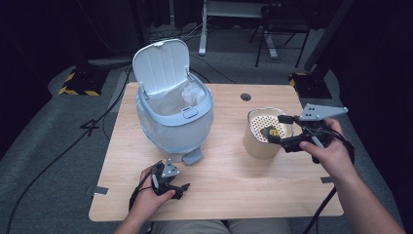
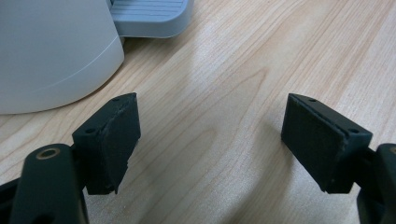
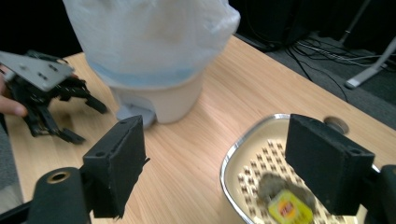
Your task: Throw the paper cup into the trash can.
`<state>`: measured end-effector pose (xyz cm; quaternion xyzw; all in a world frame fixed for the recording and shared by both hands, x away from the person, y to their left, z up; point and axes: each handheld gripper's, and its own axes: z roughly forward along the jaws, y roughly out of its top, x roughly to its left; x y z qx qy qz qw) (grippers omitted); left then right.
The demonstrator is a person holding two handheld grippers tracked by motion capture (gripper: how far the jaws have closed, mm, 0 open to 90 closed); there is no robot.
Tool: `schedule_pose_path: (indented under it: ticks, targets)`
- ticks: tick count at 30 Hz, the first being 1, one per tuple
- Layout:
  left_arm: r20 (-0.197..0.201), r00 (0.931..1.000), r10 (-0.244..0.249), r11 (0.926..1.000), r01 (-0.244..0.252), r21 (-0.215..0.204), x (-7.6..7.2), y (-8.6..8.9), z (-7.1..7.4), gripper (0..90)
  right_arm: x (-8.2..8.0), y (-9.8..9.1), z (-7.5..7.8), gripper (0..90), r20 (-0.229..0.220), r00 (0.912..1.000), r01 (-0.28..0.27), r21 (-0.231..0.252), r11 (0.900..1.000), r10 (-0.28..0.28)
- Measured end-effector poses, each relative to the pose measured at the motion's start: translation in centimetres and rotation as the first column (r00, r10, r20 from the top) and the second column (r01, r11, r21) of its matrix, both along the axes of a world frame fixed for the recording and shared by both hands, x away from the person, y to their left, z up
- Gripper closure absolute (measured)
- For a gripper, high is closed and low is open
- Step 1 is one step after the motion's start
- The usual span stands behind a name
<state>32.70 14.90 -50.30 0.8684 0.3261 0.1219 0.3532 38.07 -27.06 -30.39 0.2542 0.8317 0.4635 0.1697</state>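
A pale blue pedal bin (image 1: 173, 122) with a clear bag liner stands at the back left of the table, its lid (image 1: 160, 66) raised. To its right is a beige pot (image 1: 255, 144) with a perforated strainer insert (image 3: 254, 172). In the strainer lies a damp brown tea bag with a yellow tag (image 3: 289, 207). My right gripper (image 1: 275, 129) hovers over the pot's rim, jaws open on either side of the strainer's edge (image 3: 215, 163), touching nothing. My left gripper (image 1: 182, 190) rests open on the wood near the bin's pedal (image 2: 149, 16), with only bare table between its jaws (image 2: 210, 140).
The wooden table (image 1: 229, 185) has a round cable hole (image 1: 246, 96) behind the pot. The bin's pedal (image 1: 193, 156) juts toward the front. Bare wood lies between the bin and the pot. Dark floor with cables and desk legs surrounds the table.
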Motion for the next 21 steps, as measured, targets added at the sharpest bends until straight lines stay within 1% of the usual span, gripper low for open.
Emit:
schedule_pose_path:
  ticks: [3, 6, 8, 10, 11, 12, 13, 15, 18, 21]
  targets:
    - [0.000, 1.0000, 0.000, 1.0000, 0.000, 0.001, 0.0, 0.0, 0.0, 20.3, -0.6, -1.2, -1.4, 20.7, 0.024, 0.9992, 0.034, -0.006, 0.9994, -0.034]
    - [0.001, 1.0000, 0.000, 1.0000, 0.000, 0.001, 0.0, 0.0, 0.0, 20.3, -1.0, -2.2, -3.1, 20.7, 0.019, 0.9983, 0.056, 0.003, 0.9984, -0.056]
    - [0.000, 1.0000, -0.001, 1.0000, 0.001, 0.001, 0.0, 0.0, 0.0, 20.2, -1.2, -2.5, -4.1, 20.7, 0.003, 0.9983, 0.058, 0.012, 0.9982, -0.058]
    - [0.001, 1.0000, 0.000, 1.0000, 0.000, 0.001, 0.0, 0.0, 0.0, 20.2, -1.4, -2.8, -5.4, 20.6, -0.020, 0.9974, 0.069, 0.000, 0.9976, -0.069]
    - [0.001, 1.0000, 0.000, 1.0000, 0.000, 0.001, 0.0, 0.0, 0.0, 20.2, -1.4, -2.8, -5.4, 20.6, -0.020, 0.9974, 0.069, 0.000, 0.9976, -0.069]
    - [0.001, 1.0000, -0.001, 1.0000, 0.001, 0.001, 0.0, 0.0, 0.0, 20.2, -1.5, -3.0, -6.4, 20.6, -0.039, 0.9963, 0.075, -0.018, 0.9970, -0.076]
    - [0.001, 1.0000, 0.000, 1.0000, 0.000, 0.001, 0.0, 0.0, 0.0, 20.2, -1.6, -3.1, -6.9, 20.6, -0.049, 0.9956, 0.079, -0.018, 0.9967, -0.080]
    - [0.001, 1.0000, -0.001, 1.0000, 0.001, 0.001, 0.0, 0.0, 0.0, 20.2, -1.7, -3.4, -7.8, 20.6, -0.056, 0.9935, 0.098, -0.025, 0.9949, -0.099]
    - [0.002, 1.0000, 0.001, 1.0000, -0.001, 0.005, 0.0, 0.0, 0.0, 20.1, -1.8, -3.8, -9.3, 20.5, -0.075, 0.9902, 0.117, -0.019, 0.9929, -0.118]
    - [0.002, 1.0000, 0.002, 1.0000, -0.002, 0.005, 0.0, 0.0, 0.0, 20.1, -1.9, -4.1, -11.0, 20.4, -0.100, 0.9849, 0.140, -0.019, 0.9900, -0.141]
